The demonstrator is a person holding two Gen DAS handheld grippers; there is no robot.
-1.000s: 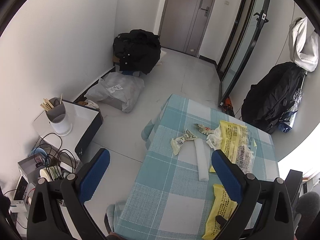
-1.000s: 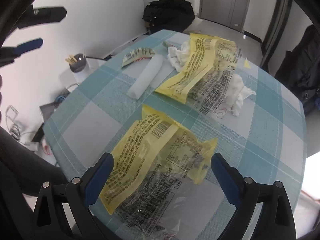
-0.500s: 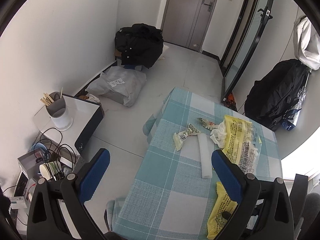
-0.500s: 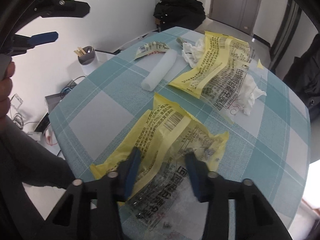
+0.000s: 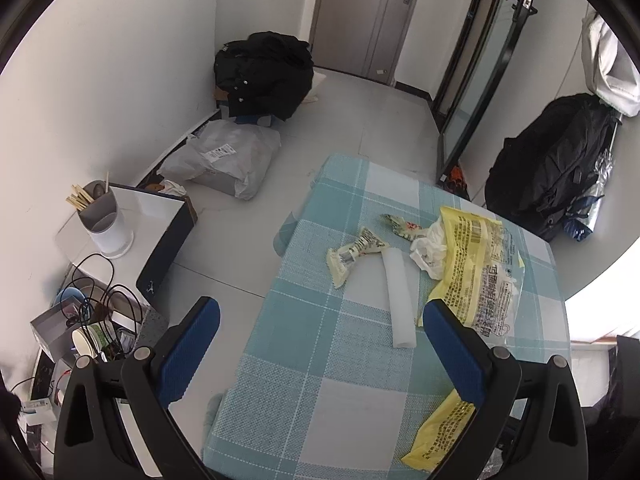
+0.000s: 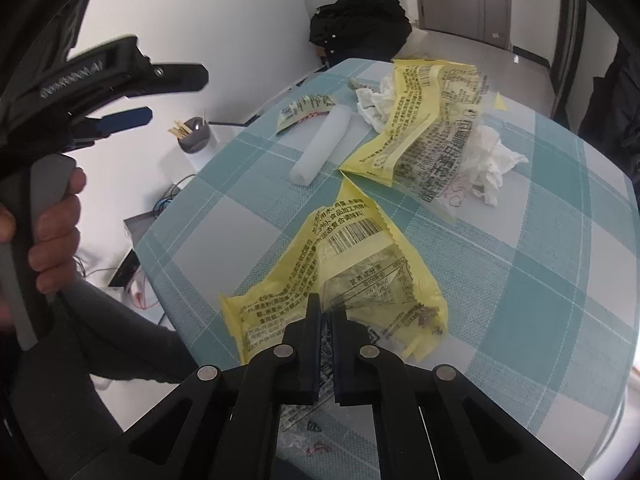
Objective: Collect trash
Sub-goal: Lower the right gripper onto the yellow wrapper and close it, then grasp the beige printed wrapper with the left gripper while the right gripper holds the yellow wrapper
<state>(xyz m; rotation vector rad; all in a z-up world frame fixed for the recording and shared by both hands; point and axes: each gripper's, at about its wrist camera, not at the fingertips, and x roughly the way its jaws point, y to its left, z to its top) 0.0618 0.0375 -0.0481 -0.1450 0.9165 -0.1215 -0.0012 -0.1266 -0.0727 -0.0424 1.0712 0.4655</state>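
Observation:
Trash lies on a blue-and-white checked table [image 6: 540, 280]. My right gripper [image 6: 326, 312] is shut on the near yellow wrapper [image 6: 344, 256], at its near edge; that wrapper also shows in the left wrist view [image 5: 436, 428]. Farther off lie a second yellow wrapper [image 6: 424, 120], a white foam roll [image 6: 320, 144], crumpled tissue [image 6: 492, 156] and a small pale wrapper [image 6: 304, 108]. My left gripper [image 5: 320, 344] is open and empty, held high above the table's left edge; it also shows in the right wrist view [image 6: 132, 96].
A white side stand with a grey chopstick cup [image 5: 102, 216] is left of the table, with cables and boxes [image 5: 80, 320] below. A grey parcel bag [image 5: 224, 156] and black bags [image 5: 264, 76] lie on the floor. A black bag [image 5: 560, 160] stands at right.
My right gripper has closed from wide open onto the near yellow wrapper. The left gripper has risen and drawn back a little, staying open.

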